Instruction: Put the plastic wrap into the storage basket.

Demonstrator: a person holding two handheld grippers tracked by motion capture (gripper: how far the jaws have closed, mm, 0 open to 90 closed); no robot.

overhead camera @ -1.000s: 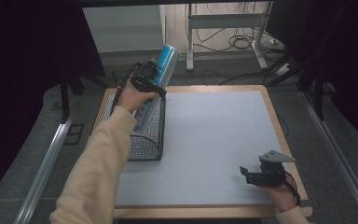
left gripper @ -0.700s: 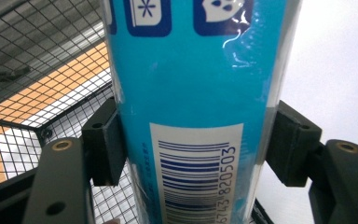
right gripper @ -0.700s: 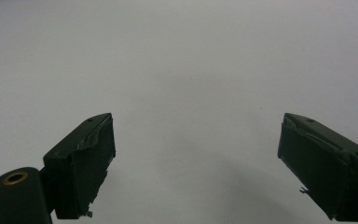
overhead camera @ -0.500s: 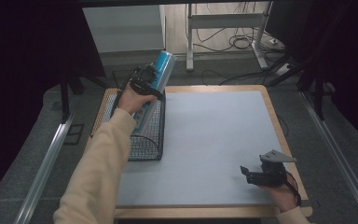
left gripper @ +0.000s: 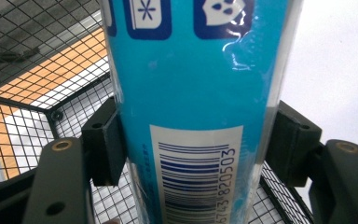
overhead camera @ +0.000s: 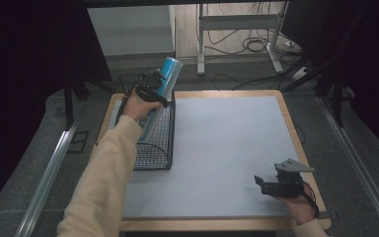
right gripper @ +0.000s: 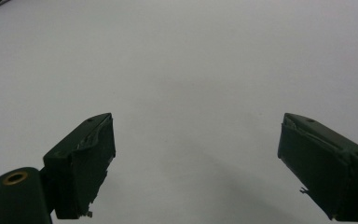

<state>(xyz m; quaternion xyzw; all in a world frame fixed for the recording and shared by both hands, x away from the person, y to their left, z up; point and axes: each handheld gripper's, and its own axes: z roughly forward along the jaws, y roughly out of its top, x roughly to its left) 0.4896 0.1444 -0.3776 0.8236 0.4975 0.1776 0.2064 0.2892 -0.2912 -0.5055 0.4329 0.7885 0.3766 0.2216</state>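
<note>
On the left side of the table, my left gripper point(overhead camera: 154, 85) is closed firmly on a tall light-blue cylindrical tube with a glossy plastic wrap point(overhead camera: 161, 94), and in the left gripper view I see both black pads point(left gripper: 103, 140) pressing on its two sides, just above the white barcode label point(left gripper: 196, 175). The tube is tilted, with its top end leaning away from me past the far edge of the table, and its lower part reaches down into the black wire mesh basket point(overhead camera: 153, 148) that stands at the left edge of the grey table mat point(overhead camera: 227, 148). I cannot tell if the bottom of the tube already touches the mesh floor, because my hand and the basket wall hide it. I judge that the step in hand is to put the tube into the basket, and it is nearly done but not finished. The next move, I think, calls for lowering the tube more until it rests on the basket, perhaps laying it flatter so it does not tip over the rim, and only then opening the jaws. Far to the right, near the front corner of the wooden table point(overhead camera: 286, 113), my right gripper point(overhead camera: 259, 181) rests low over the mat with its jaws wide apart and nothing between them; the right gripper view shows just bare grey surface there.
</note>
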